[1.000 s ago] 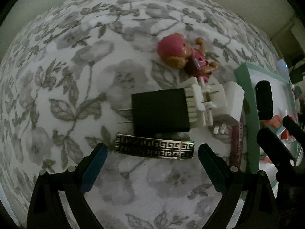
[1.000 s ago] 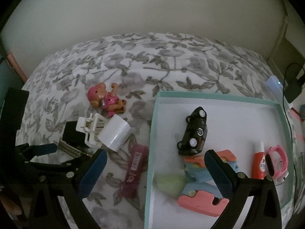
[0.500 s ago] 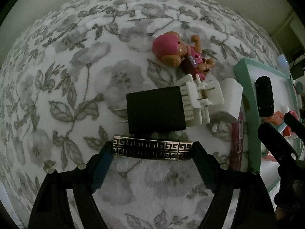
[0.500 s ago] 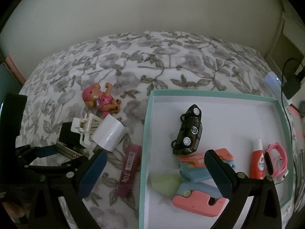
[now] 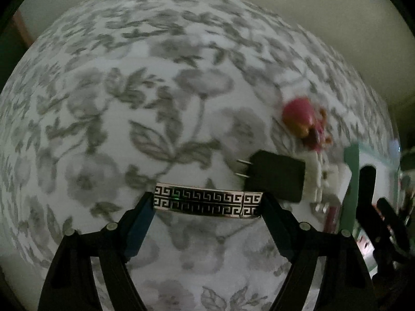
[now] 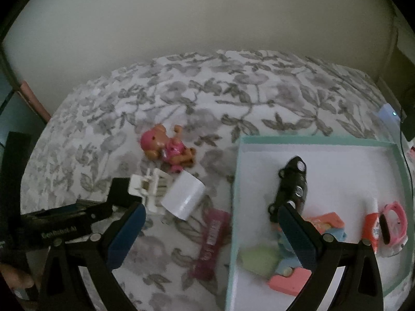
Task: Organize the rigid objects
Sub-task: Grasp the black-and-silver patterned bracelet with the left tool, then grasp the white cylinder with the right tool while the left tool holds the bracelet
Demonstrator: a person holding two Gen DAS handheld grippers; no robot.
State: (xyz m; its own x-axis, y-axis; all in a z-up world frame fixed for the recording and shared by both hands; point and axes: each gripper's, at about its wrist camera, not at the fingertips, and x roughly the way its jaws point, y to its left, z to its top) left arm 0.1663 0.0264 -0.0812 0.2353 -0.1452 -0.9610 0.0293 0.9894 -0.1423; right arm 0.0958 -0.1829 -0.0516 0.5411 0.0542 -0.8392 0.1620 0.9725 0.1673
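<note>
My left gripper (image 5: 208, 208) is shut on a metal bangle (image 5: 207, 203) with a black key pattern, its pads pressing on both ends. The bangle hangs just above the floral bedspread, left of the black plug adapter (image 5: 276, 178). A white hair clip (image 5: 317, 178) and a pink doll (image 5: 302, 121) lie beyond the adapter. In the right wrist view, my right gripper (image 6: 210, 211) stands open and holds nothing, over the left rim of the teal box (image 6: 234, 181). The left gripper's body (image 6: 59, 220) shows at the lower left there.
In the box lie a black toy car (image 6: 291, 186), pink and blue blocks (image 6: 290, 277), a green lump (image 6: 259, 259), a glue tube (image 6: 372, 223) and a pink watch (image 6: 393, 223). On the bedspread are a white charger cube (image 6: 184, 198) and a maroon bar (image 6: 211, 241).
The left jaws closed on the bangle's ends, then carried it up and to the left, away from the black adapter. The right gripper has stayed about where it was.
</note>
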